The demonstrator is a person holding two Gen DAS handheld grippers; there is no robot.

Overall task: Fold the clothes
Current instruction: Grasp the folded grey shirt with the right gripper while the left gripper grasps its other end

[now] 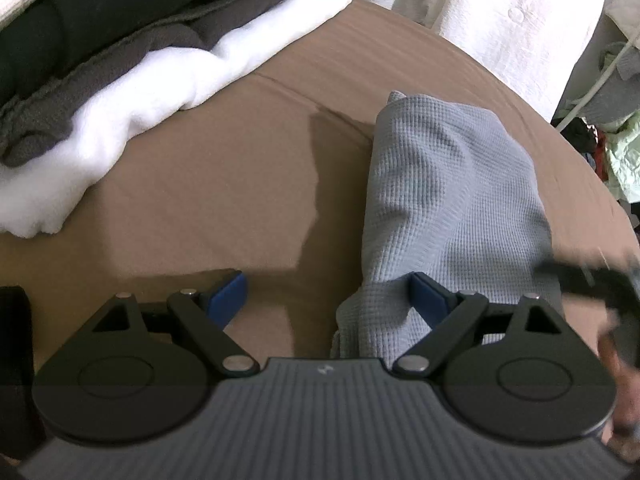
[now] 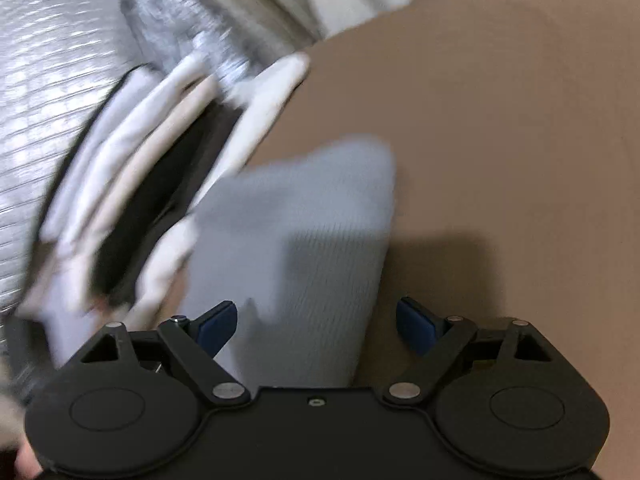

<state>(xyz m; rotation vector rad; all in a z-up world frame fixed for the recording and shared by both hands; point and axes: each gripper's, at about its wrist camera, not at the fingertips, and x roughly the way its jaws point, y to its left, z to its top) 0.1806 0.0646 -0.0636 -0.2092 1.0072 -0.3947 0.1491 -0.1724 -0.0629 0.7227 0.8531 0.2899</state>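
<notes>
A folded light grey waffle-knit garment [image 1: 452,200] lies on the brown sheet [image 1: 224,184]. My left gripper [image 1: 328,298] hovers open at its near end; the right blue pad sits against the cloth's edge and the left pad is over bare sheet. In the blurred right wrist view the same grey garment [image 2: 304,240] runs away from my right gripper [image 2: 316,328], which is open with the cloth's near end between its blue pads, neither pressing on it.
A stack of folded clothes [image 1: 112,60], white, dark grey and black, lies at the left, also shown as the stack [image 2: 160,200]. A white curtain [image 1: 500,12] hangs behind. Cluttered items [image 1: 616,144] sit past the sheet's right edge. A blurred dark shape [image 1: 592,280] crosses the right edge.
</notes>
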